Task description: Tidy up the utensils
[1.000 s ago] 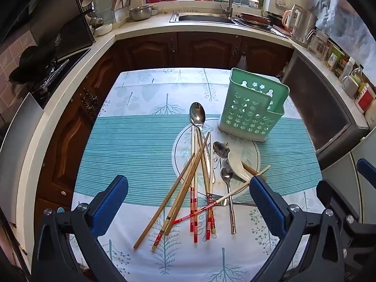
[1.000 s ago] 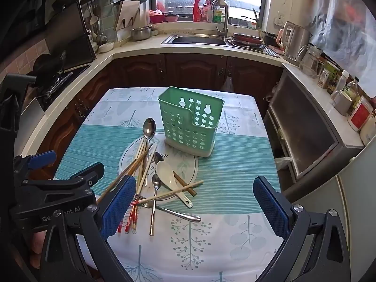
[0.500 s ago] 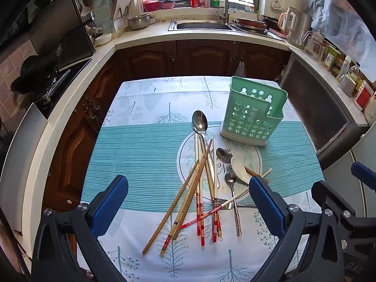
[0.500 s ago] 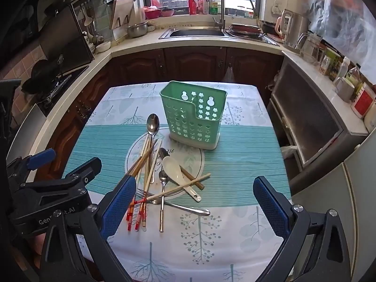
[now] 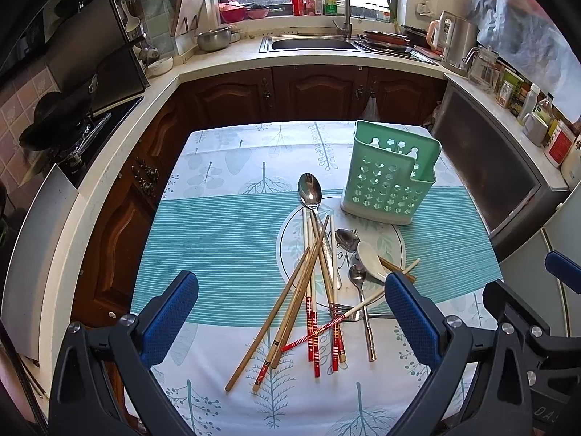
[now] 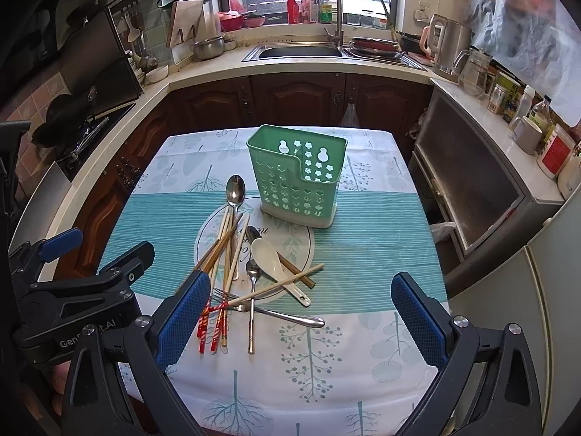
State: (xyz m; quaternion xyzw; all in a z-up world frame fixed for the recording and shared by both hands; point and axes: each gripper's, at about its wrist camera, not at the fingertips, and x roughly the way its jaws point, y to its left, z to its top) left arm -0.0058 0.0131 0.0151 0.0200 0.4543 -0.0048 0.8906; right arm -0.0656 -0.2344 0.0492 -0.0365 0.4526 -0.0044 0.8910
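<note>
A green perforated utensil holder point(image 5: 389, 178) point(image 6: 296, 181) stands upright on the table beyond a heap of utensils. The heap holds several chopsticks point(image 5: 290, 309) point(image 6: 223, 250), a large steel spoon point(image 5: 310, 190) point(image 6: 235, 190), a white ceramic spoon point(image 5: 370, 259) point(image 6: 270, 256), smaller steel spoons point(image 5: 359, 290) point(image 6: 252, 290) and a fork point(image 5: 345, 312) point(image 6: 276, 312). My left gripper point(image 5: 290, 323) hovers open above the table's near edge, nothing between its blue pads. My right gripper point(image 6: 301, 321) is also open and empty, hovering over the near side of the heap. The left gripper's body shows at the left of the right wrist view.
The table wears a white and teal cloth point(image 5: 218, 239) point(image 6: 363, 239). Dark wooden cabinets point(image 5: 312, 91) and a countertop with a sink point(image 5: 312, 41) wrap around behind. A stove point(image 5: 72, 134) lies at the left, an appliance point(image 5: 483, 181) at the right.
Both grippers have pulled back and risen, so the table and heap look smaller and farther away. Utensils and holder have not moved. Both stay open.
</note>
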